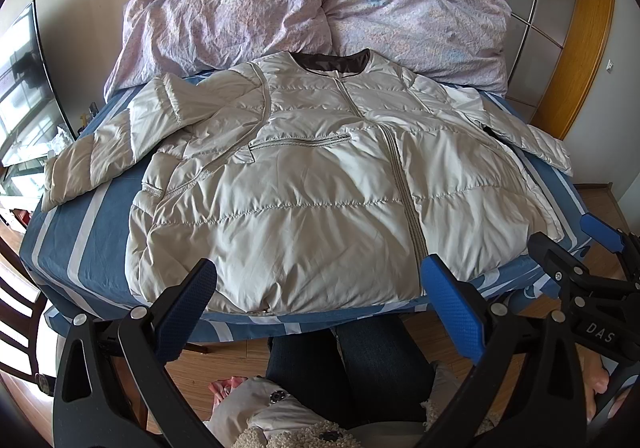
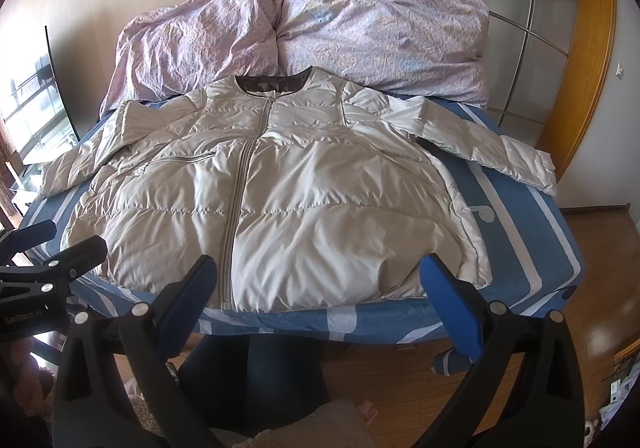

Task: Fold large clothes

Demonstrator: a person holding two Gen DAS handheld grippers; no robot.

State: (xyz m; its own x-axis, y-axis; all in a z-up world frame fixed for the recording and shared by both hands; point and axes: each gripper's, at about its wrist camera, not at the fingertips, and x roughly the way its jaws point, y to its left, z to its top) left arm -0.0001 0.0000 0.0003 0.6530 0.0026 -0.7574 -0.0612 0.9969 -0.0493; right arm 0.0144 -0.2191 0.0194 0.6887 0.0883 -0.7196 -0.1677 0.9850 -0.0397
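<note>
A large cream quilted jacket (image 1: 320, 184) (image 2: 288, 192) lies front up and zipped on the blue striped bed (image 1: 92, 244) (image 2: 516, 248), collar toward the pillows. Its left sleeve (image 1: 100, 156) bends back across the chest side; its right sleeve (image 2: 492, 148) stretches out to the bed's right edge. My left gripper (image 1: 320, 288) hangs open above the near hem, holding nothing. My right gripper (image 2: 318, 284) is also open over the hem, empty. In the left wrist view the right gripper (image 1: 592, 248) shows at the right edge; in the right wrist view the left gripper (image 2: 44, 252) shows at the left edge.
A crumpled lilac duvet (image 1: 312, 12) (image 2: 304, 36) is piled at the head of the bed. A person's legs in dark jeans (image 1: 352, 364) stand at the foot. Wood-framed sliding doors (image 2: 560, 48) are at right, a glass panel (image 1: 24, 88) at left, wood floor (image 2: 600, 288) around.
</note>
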